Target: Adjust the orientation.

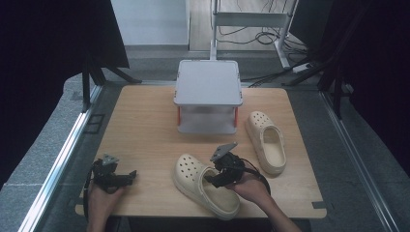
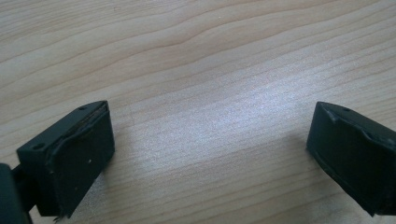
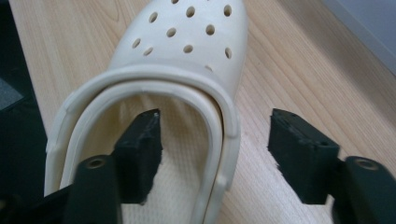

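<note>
Right at the near edge of the table [image 1: 145, 121], the right gripper [image 1: 216, 180] sits over the heel end of the closer cream clog [image 1: 205, 186]. Its jaws are apart and straddle the shoe's side wall: in the right gripper view one jaw hangs inside the foot opening and the other is outside over the bare wood, with the rim [image 3: 224, 121] running between them. Neither pad looks pressed on it, so loose around the rim, not clamped. That clog [image 3: 187, 51] lies sole down, holey toe pointing away toward the far left, heel nearly at the table's front edge

Over on the left, the left gripper [image 1: 126, 177] is low over the front left corner of the table, held in the person's left hand [image 1: 102, 199]. Its own view has both jaws spread wide with plain wood grain between them, nothing held

Moving outward, the second clog [image 1: 267, 141] sits to the right and a bit further back, well apart from the first, toe toward the far edge. Behind both, centred at the back of the table, there's a small grey two-level rack [image 1: 208, 82] with orange posts, just beside the second clog's toe
</note>
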A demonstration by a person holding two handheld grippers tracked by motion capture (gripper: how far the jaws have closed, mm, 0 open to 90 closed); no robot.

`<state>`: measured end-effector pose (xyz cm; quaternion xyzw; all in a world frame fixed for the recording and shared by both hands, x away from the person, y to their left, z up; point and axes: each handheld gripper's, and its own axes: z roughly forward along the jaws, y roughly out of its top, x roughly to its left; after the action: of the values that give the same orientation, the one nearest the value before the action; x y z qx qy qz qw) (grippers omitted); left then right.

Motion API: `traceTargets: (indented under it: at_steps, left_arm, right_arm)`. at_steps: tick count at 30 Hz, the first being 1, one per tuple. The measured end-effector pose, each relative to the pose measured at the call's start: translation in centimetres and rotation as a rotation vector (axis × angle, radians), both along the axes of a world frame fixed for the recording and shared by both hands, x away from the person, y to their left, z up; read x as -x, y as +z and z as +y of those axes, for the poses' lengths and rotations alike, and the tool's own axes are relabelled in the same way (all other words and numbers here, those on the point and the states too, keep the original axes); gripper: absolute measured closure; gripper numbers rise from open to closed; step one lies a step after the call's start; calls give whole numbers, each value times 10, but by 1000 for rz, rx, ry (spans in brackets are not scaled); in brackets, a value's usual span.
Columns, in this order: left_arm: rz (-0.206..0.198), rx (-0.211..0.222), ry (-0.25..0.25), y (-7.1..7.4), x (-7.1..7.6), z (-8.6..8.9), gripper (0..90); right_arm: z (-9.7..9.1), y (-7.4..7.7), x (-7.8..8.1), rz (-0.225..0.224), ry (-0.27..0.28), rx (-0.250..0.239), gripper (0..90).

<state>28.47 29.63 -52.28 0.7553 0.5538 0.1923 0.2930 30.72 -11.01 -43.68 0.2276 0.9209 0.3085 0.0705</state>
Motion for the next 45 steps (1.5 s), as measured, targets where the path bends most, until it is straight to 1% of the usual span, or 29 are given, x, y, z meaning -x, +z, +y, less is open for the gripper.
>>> traceTargets:
  at_steps: [2, 5, 8, 11, 15, 16, 17, 18, 24, 28, 29, 30, 35, 40, 43, 45]
  left_arm:
    - [0, 0, 0, 0, 0, 0, 8]
    - [0, 0, 0, 0, 0, 0, 8]
    - [0, 0, 0, 0, 0, 0, 8]
    - [0, 0, 0, 0, 0, 0, 8]
    - [0, 0, 0, 0, 0, 0, 8]
    - [-1, 0, 0, 0, 0, 0, 8]
    - [-1, 0, 0, 0, 0, 0, 8]
    - [-1, 0, 0, 0, 0, 0, 8]
    - [-1, 0, 0, 0, 0, 0, 8]
    - [-1, 0, 0, 0, 0, 0, 8]
    - [-1, 0, 0, 0, 0, 0, 8]
    - [0, 0, 0, 0, 0, 0, 8]
    - [-1, 0, 0, 0, 0, 0, 8]
    - [-2, 0, 0, 0, 0, 0, 8]
    - [-2, 0, 1, 0, 0, 0, 8]
    - [-2, 0, 0, 0, 0, 0, 8]
  right_arm:
    - [-3, 1, 0, -1, -3, 8, 277]
    - [-11, 4, 0, 3, -14, 5, 245]
    - [-20, 7, 0, 4, -24, 3, 247]
    - [-33, 11, -1, -4, -54, 2, 243]
    - [-52, 15, -5, -10, -108, -2, 236]
    - [-52, 15, -5, -10, -108, -2, 236]
    - [-57, 16, -7, -11, -120, -2, 234]
    - [-67, 18, -10, -17, -159, -1, 233]
    - [-98, 24, -20, -24, -269, -7, 233]
    - [-116, 26, -30, -27, -356, -2, 240]
    - [-116, 26, -30, -27, -356, -2, 240]
    - [-124, 25, -36, -33, -400, 2, 247]
    - [-138, 21, -55, -39, -486, 27, 276]
    - [-144, 12, -79, -33, -540, 17, 325]
    - [-143, 5, -93, -35, -560, 13, 367]
    - [-141, 1, -100, -35, -562, 16, 402]
